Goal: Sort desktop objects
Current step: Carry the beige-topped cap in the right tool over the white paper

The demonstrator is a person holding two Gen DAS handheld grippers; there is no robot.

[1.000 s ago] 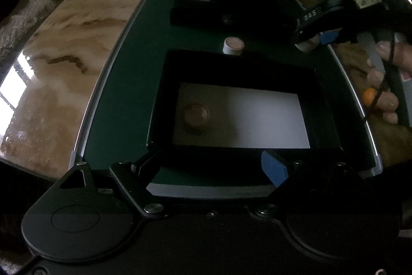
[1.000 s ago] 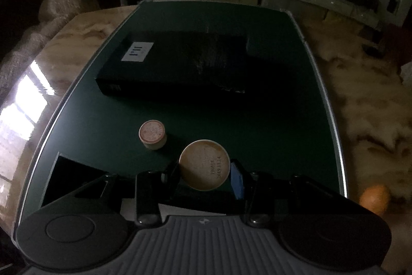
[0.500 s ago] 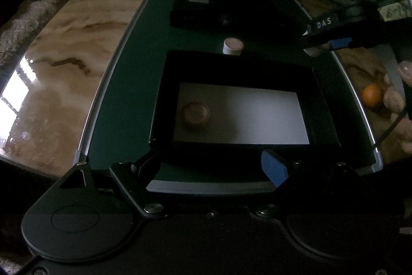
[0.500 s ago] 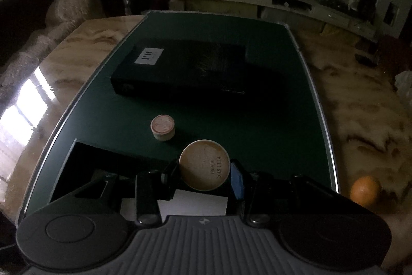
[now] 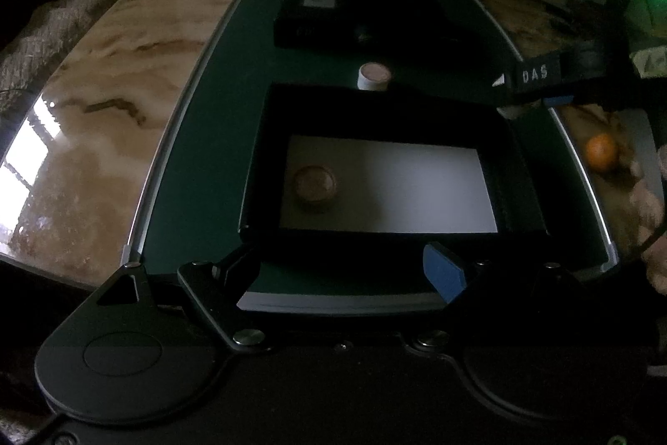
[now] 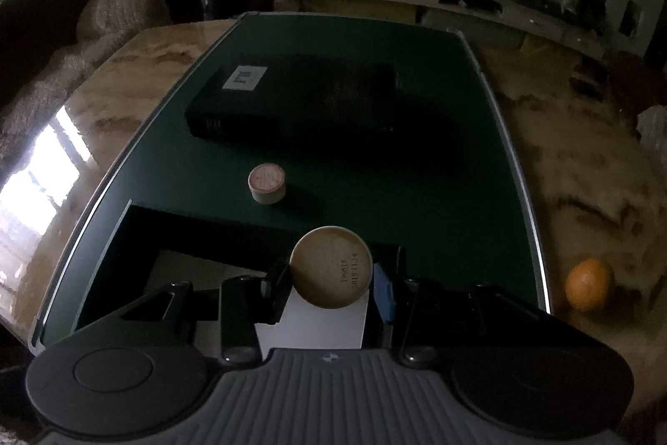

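Note:
My right gripper [image 6: 331,288] is shut on a round tan container [image 6: 331,273], its flat stamped end facing the camera, held above the near right part of the open black box [image 6: 137,232]. In the left wrist view that box [image 5: 267,153] has a white floor, and a brown-lidded round container [image 5: 314,186] lies in its left part. A small white pot with a pink lid [image 5: 373,76] [image 6: 267,183] stands on the green mat just beyond the box. My left gripper [image 5: 346,270] is open and empty at the box's near edge. The right gripper [image 5: 525,99] shows at the right.
A long black box with a white label [image 6: 292,103] lies across the far half of the green mat [image 6: 437,169]. An orange [image 6: 588,284] sits on the marble table right of the mat. A person's hand [image 5: 650,203] shows at the right edge. Sofa cushions lie to the left.
My right gripper has drawn back and risen with the tan container, from over the mat to over the black box. The left gripper has stayed in place.

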